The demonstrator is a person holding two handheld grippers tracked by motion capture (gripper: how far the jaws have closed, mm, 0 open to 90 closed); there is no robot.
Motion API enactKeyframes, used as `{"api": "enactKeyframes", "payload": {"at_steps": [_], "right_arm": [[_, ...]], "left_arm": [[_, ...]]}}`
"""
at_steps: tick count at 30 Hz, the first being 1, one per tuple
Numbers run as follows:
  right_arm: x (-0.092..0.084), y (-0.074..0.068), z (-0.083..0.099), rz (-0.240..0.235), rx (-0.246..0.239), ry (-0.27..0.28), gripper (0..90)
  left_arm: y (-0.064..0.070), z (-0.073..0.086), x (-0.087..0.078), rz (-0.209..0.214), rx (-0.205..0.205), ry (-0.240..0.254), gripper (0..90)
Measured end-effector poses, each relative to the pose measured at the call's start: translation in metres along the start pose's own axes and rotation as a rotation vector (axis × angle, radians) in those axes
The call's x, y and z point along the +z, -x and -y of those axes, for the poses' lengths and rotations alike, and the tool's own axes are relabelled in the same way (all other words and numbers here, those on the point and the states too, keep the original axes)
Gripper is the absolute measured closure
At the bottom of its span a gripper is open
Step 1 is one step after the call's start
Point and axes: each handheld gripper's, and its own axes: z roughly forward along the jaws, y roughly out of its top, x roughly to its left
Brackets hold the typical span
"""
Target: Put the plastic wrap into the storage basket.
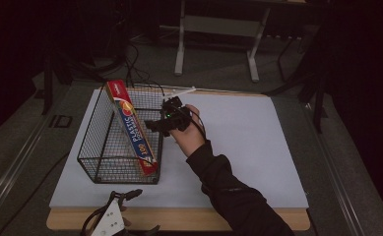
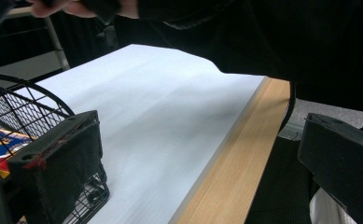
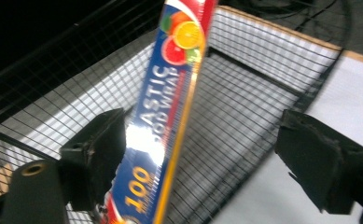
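Now back the right gripper (image 1: 152, 126) straight off the wrap box (image 1: 132, 127), jaws spread and gripping nothing, without nudging it. Box leaning diagonally inside the wire basket (image 1: 91, 153), top end over the far rim. Left gripper (image 1: 132, 212) idle at the table (image 1: 258, 219) edge, jaws apart, empty.

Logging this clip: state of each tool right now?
Left tool: open, holding nothing.
Right tool: open, beside the plastic wrap box leaning in the wire basket, not gripping it.
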Motion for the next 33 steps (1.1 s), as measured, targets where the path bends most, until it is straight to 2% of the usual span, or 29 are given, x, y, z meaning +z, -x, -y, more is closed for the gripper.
{"api": "enactKeyframes", "payload": {"at_steps": [1,6,15,25,33], "right_arm": [[-0.004,0.002,0.003,0.012,-0.001,0.009,21.2],[-0.018,0.016,0.019,0.044,-0.006,0.024,20.7],[-0.043,0.036,0.05,0.036,0.002,0.024,18.9],[-0.067,0.045,0.084,0.059,-0.021,0.034,17.2],[-0.077,0.063,0.114,0.057,0.022,0.031,16.7]], "left_arm": [[0.0,0.0,0.0,0.001,0.0,0.0,0.2],[0.0,0.0,0.001,0.001,-0.002,-0.001,0.2],[-0.001,0.0,0.002,0.001,0.0,-0.006,0.2],[0.0,0.0,0.003,0.002,0.001,-0.01,0.2],[0.0,0.0,0.004,0.003,0.002,-0.012,0.2]]}}
